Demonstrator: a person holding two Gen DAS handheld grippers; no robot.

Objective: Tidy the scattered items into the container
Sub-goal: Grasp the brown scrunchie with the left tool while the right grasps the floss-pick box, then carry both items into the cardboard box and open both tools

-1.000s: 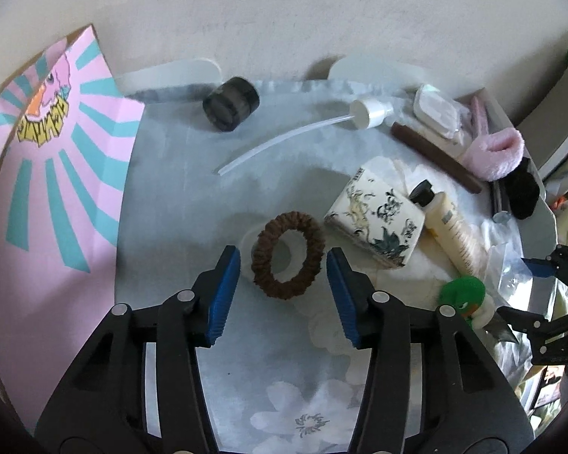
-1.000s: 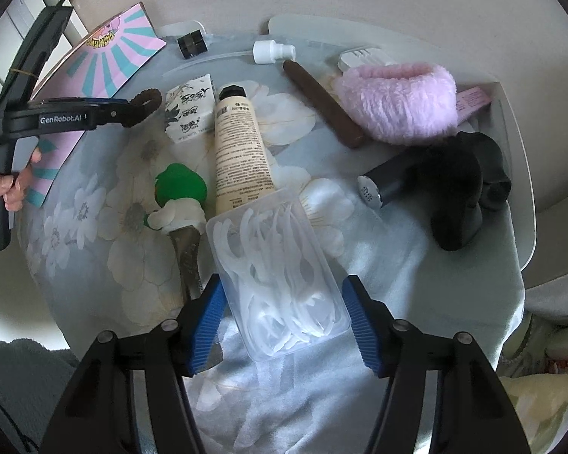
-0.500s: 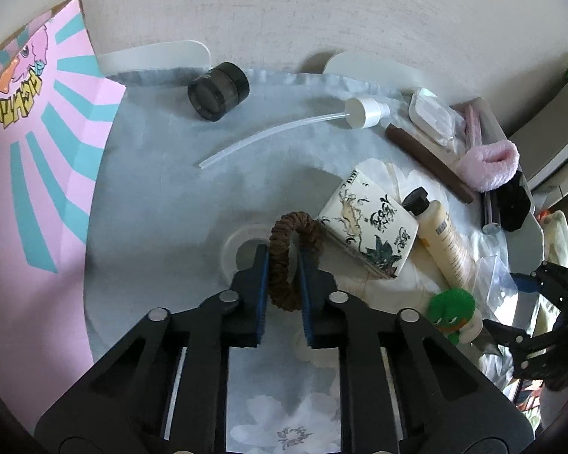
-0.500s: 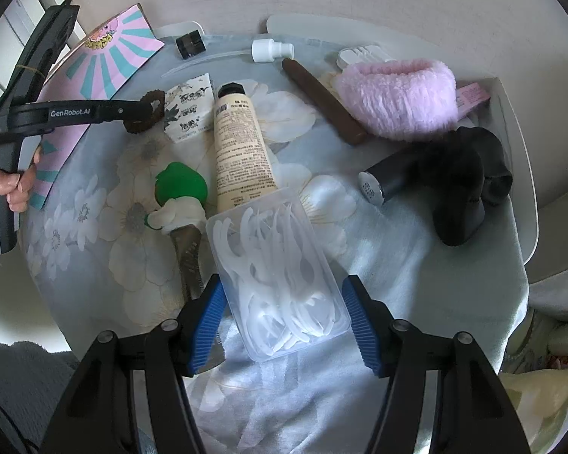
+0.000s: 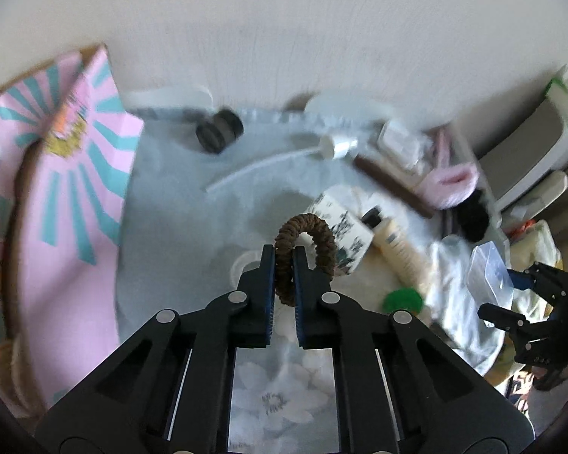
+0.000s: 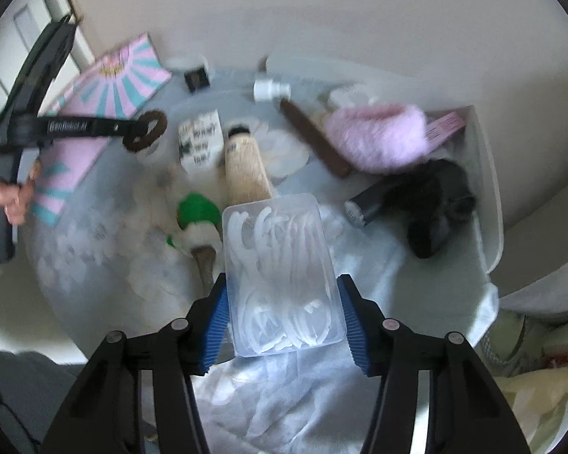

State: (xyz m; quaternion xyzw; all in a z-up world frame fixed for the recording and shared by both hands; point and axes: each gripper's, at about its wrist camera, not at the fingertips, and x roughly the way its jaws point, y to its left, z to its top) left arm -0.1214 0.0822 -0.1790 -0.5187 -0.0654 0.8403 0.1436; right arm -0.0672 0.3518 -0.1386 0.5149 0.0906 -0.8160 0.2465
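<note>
My left gripper (image 5: 284, 265) is shut on a brown hair scrunchie (image 5: 314, 242) and holds it lifted above the floral cloth; it also shows in the right wrist view (image 6: 145, 132). My right gripper (image 6: 284, 314) is shut on a clear plastic box of white floss picks (image 6: 280, 268), raised off the cloth. A white container (image 6: 488, 196) at the right holds a pink fluffy headband (image 6: 375, 136), a black item (image 6: 439, 200) and a pink tube (image 6: 445, 126).
On the cloth lie a patterned soap box (image 5: 340, 223), a cream bottle (image 6: 246, 170), a green-capped toy (image 6: 198, 213), a brown stick (image 6: 314, 140), a white pump with tube (image 5: 333, 147) and a black jar (image 5: 219, 132). A pink-and-teal card (image 5: 68, 196) lies at the left.
My left gripper closed on the scrunchie and lifted it off the cloth. My right gripper closed on the floss pick box and raised it. Both views are motion-blurred now.
</note>
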